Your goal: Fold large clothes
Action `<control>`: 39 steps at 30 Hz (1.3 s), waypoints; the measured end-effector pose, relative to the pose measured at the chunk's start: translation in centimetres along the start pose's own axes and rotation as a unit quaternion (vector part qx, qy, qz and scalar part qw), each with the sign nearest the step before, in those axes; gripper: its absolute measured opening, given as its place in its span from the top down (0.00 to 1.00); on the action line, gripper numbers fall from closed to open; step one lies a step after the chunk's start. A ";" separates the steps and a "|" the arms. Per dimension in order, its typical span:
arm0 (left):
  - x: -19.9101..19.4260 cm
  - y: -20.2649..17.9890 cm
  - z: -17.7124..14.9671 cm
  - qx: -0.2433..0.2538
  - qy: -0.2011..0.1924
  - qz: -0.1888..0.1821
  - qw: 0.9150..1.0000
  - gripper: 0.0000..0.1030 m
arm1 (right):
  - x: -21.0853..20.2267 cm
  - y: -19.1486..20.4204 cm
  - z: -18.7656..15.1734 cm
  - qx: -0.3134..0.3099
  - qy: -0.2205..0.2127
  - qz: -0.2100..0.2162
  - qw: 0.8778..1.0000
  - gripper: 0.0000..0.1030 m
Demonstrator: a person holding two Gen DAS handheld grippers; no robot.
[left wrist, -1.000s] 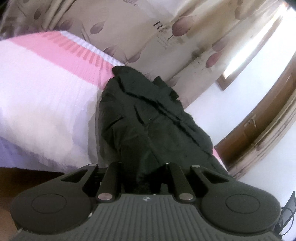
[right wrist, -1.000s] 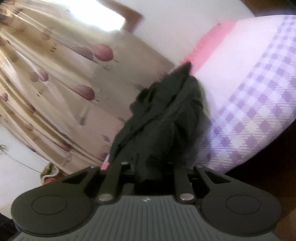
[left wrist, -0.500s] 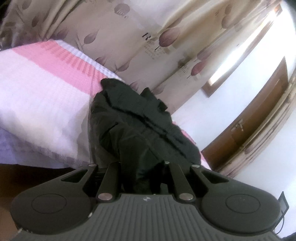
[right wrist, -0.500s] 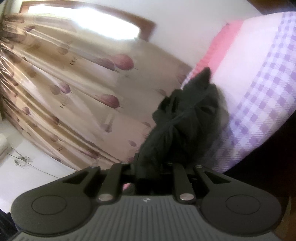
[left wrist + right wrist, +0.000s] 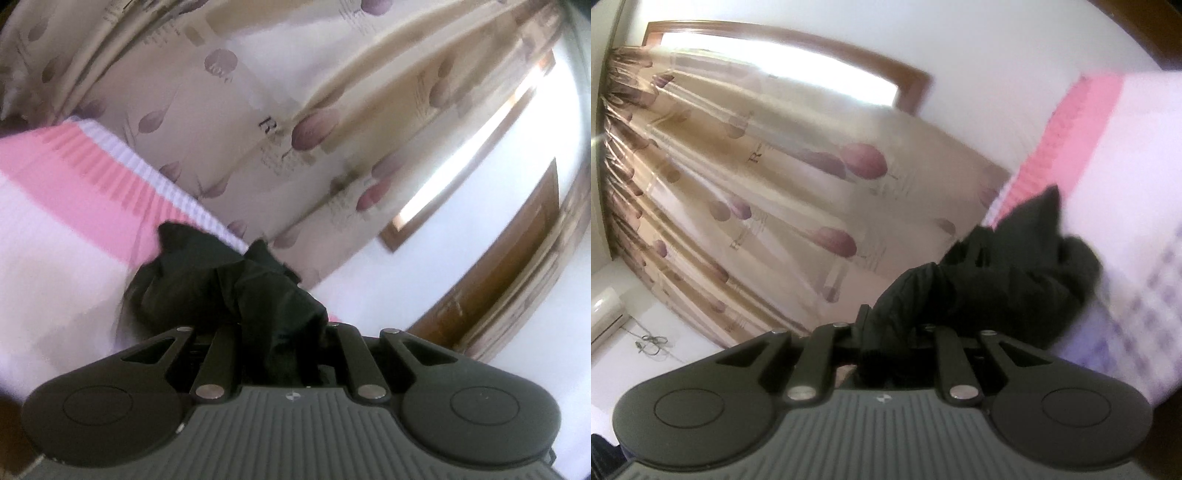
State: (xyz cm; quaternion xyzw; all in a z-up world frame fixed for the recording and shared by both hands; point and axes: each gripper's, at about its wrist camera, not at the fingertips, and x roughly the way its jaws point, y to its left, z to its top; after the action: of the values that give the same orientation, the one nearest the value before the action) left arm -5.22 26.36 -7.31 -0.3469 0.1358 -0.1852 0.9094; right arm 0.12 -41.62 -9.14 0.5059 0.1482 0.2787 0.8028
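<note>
A beige curtain [image 5: 295, 110] printed with mauve leaves hangs in soft folds behind a bed [image 5: 66, 229] spread with a pink, white and lilac-checked sheet. A black garment [image 5: 229, 288], matte and crumpled, rises bunched from the bed's far edge toward both cameras. The left hand-held gripper [image 5: 280, 350] pinches one bundle of the dark cloth; the right hand-held gripper [image 5: 886, 347] pinches another.

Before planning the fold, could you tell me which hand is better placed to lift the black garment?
Neither: the left gripper and right gripper each clamp bunched black garment, whose far end lies on the bed.
</note>
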 end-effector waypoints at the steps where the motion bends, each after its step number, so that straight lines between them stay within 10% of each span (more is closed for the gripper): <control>1: 0.8 -0.1 0.7 0.003 -0.003 0.002 1.000 0.86 | 0.7 0.0 0.7 -0.002 0.000 0.000 1.000 0.86; 14: 14.9 0.3 8.3 -0.007 -0.015 0.057 0.998 0.82 | 13.6 -2.7 9.2 -0.005 -0.005 -0.053 0.999 0.86; 32: 27.2 6.5 7.9 0.018 0.013 0.145 0.989 0.74 | 25.2 -13.1 11.3 0.031 0.013 -0.164 0.986 0.83; 36: 27.9 7.2 7.6 0.004 0.014 0.141 0.990 0.58 | 26.0 -14.9 10.8 0.055 0.013 -0.172 0.983 0.81; 39: 27.7 7.5 7.4 -0.016 -0.010 0.129 0.991 0.25 | 26.3 -16.0 10.5 0.081 0.009 -0.165 0.983 0.75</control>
State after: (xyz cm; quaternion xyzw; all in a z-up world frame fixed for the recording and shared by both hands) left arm 24.18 23.92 -10.33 -0.3430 0.1731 -0.0609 0.9213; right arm 31.35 -38.89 -17.64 0.5355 0.2584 0.1343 0.7928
